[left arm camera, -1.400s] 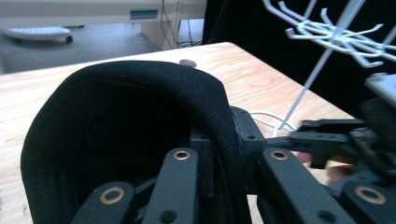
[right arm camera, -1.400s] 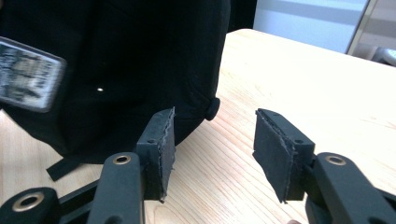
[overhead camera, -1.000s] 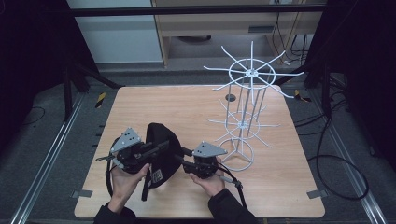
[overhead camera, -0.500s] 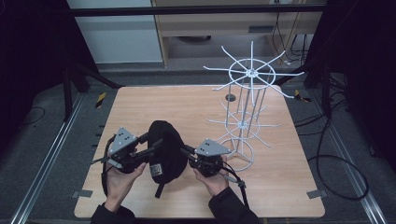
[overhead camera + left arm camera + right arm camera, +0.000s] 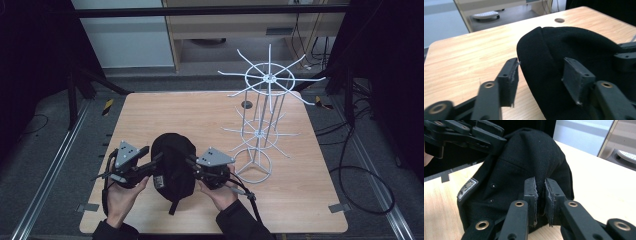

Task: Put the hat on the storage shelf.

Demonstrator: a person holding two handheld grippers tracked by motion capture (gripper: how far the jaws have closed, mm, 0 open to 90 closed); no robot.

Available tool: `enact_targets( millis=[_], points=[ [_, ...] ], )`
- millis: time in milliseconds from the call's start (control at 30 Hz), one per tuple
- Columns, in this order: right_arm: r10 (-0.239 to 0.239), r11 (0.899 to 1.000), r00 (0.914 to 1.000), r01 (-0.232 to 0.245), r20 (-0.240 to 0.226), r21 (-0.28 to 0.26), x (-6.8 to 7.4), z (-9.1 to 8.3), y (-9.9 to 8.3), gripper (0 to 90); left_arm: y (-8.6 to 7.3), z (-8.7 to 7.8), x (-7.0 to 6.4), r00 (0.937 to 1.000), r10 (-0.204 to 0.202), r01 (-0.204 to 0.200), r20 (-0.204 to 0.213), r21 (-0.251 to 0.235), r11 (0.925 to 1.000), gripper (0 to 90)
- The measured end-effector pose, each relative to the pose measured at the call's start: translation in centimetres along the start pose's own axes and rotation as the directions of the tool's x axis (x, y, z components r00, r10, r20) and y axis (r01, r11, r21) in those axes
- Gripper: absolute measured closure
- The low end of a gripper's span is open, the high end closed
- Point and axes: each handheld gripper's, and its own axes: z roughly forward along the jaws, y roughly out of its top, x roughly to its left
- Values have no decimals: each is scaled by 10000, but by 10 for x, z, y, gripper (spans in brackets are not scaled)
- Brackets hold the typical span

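table (image 5: 165,117): light wood | on it: black cap (image 5: 173,165), white wire rack (image 5: 260,135)

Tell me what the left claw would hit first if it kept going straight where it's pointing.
The black cap. The left claw stands open with the cap's edge already between its jaws, so going on would likely push it deeper onto the fabric, toward the right claw pinching the cap's far side.

Black cap (image 5: 173,165) on counter (image 5: 190,115) near my edge, crown up, fabric crumpled. Small label patch on side, strap trailing toward me. My right tool (image 5: 539,192) pinches fold of its cloth.
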Motion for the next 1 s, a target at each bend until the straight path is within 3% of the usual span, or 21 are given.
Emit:
enact_targets(
  millis=[167, 233, 367, 567, 833, 933, 1000],
  points=[
    [-88, 9993, 9999, 84, 93, 366, 8, 16, 5, 800, -10, 11, 6, 9989, 59, -36, -460, 493, 9988, 585],
    [-146, 9991, 9998, 141, 123, 398, 11, 23, 6, 796, -18, 20, 15, 9982, -33, 86, -600, 873, 9961, 586],
    [-312, 9981, 9994, 304, 134, 534, 16, 36, 6, 790, -30, 34, 27, 9974, -349, 423, -637, 1183, 9921, 593],
    [-574, 9970, 9982, 563, 185, 538, 18, 50, 5, 747, -44, 53, 38, 9971, -378, 481, -659, 1635, 9854, 608],
    [-556, 9980, 9981, 547, 273, 316, 14, 43, 5, 670, -52, 61, 46, 9938, -344, 546, -1055, 1945, 9794, 595],
    [-325, 9992, 9992, 320, 246, 219, 9, 34, 7, 634, -50, 56, 46, 9940, -480, 651, -983, 1784, 9818, 565],
    [-288, 9992, 9991, 279, 319, 288, 4, 24, 7, 600, -47, 46, 43, 9963, -462, 567, -718, 1517, 9868, 545]
  ],
)
